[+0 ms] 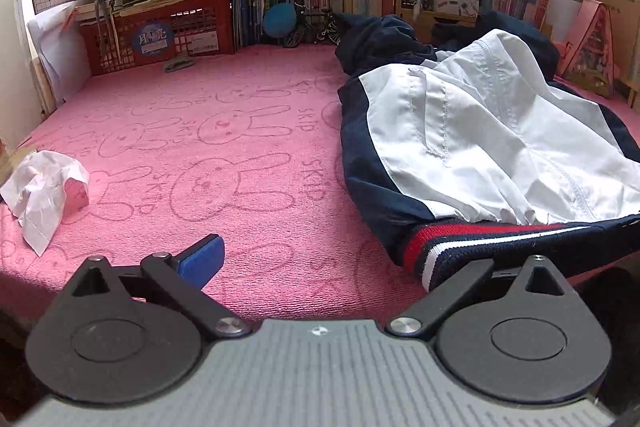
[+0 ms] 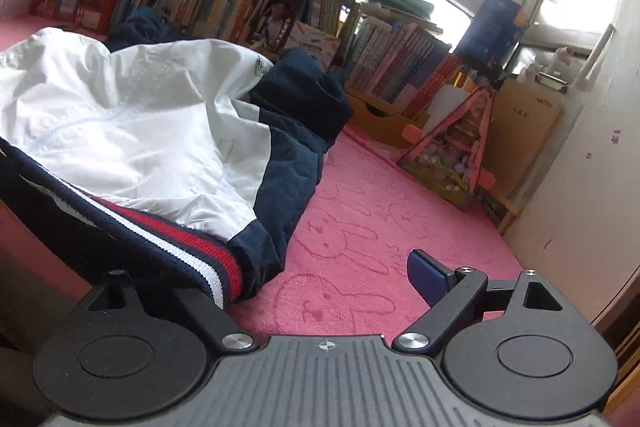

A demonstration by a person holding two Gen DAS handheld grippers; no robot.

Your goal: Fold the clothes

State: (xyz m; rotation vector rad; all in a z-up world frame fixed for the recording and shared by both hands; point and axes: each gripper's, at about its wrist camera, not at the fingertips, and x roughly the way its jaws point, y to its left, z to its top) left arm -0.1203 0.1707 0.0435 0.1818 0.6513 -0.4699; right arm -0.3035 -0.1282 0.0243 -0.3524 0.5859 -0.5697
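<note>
Clearly both pairs of jaws stand wide and hold nothing. On the left gripper [image 1: 320,259] only the blue pad of one finger [image 1: 200,259] shows over the pink blanket [image 1: 224,99]; the other finger is hidden under the striped hem [image 1: 452,239] of the jacket [image 1: 480,131]. The right gripper [image 2: 320,279] is the mirror of this: one blue pad [image 2: 426,277] is free above the blanket [image 2: 360,211], the other finger is lost below the same hem [image 2: 192,251]. If the hidden pads touch the cloth, I cannot tell.

The jacket, navy with a white panel, lies in a loose heap near the front edge of the blanket, with its hem toward the grippers. No clean fold shows, so I judge the task is at its beginning: the jacket must be spread, then folded. A crumpled tissue [image 1: 44,187] lies at the left edge.
</note>
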